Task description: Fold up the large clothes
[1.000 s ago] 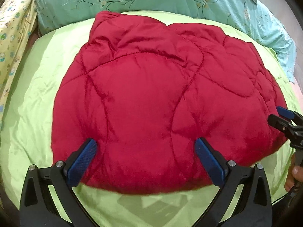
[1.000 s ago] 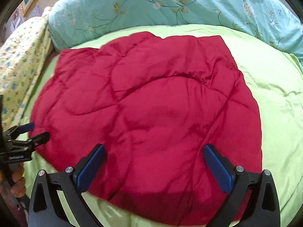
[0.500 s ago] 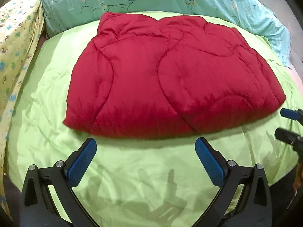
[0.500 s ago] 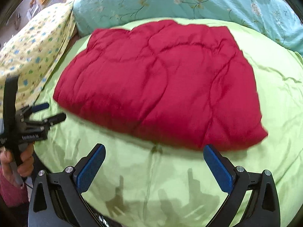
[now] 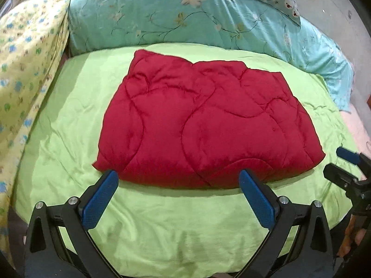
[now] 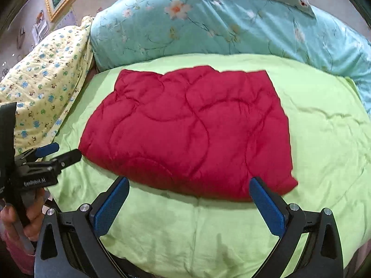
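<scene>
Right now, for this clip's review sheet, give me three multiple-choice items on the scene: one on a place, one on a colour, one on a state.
1. Where does the quilted cloth lie?
A. On the green sheet
B. On top of the floral pillow
C. Held up in the air

2. What colour is the folded cloth?
A. Blue
B. Red
C. Yellow

3. How do the left gripper and right gripper stand?
A. Both shut on the cloth
B. One shut, one open
C. Both open, holding nothing

Answers:
1 A: green sheet shows on every side of it, and the blue floral pillow lies behind.
2 B: it is red in both views.
3 C: each gripper's blue pads are spread wide with only sheet and the cloth's edge between them.
</scene>
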Tool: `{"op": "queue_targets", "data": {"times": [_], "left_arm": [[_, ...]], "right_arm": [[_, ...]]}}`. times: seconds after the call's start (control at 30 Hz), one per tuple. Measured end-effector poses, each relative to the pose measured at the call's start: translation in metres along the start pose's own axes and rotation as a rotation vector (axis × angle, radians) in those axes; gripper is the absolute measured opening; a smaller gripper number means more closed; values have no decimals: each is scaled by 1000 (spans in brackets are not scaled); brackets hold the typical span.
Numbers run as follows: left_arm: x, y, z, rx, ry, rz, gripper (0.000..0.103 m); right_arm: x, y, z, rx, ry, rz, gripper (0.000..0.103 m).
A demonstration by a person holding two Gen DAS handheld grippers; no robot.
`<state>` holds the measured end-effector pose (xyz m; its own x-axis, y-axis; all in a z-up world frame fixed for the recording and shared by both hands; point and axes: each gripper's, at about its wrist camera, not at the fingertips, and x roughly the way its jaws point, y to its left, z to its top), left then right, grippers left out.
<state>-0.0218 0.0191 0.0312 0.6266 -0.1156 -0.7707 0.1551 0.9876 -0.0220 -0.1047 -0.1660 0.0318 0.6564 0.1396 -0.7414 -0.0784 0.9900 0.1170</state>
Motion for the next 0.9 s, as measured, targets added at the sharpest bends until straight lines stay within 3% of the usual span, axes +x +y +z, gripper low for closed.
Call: {"op": "queue_targets", "data": {"times": [0.43,0.9], "left_arm": [[46,-22,-6,49,91,124,103],[68,-19,5,31,145,95,103]], "right_arm": [[56,-1,5,19,89,-74,103],[78,-4,18,23,118,-69,103]]}}
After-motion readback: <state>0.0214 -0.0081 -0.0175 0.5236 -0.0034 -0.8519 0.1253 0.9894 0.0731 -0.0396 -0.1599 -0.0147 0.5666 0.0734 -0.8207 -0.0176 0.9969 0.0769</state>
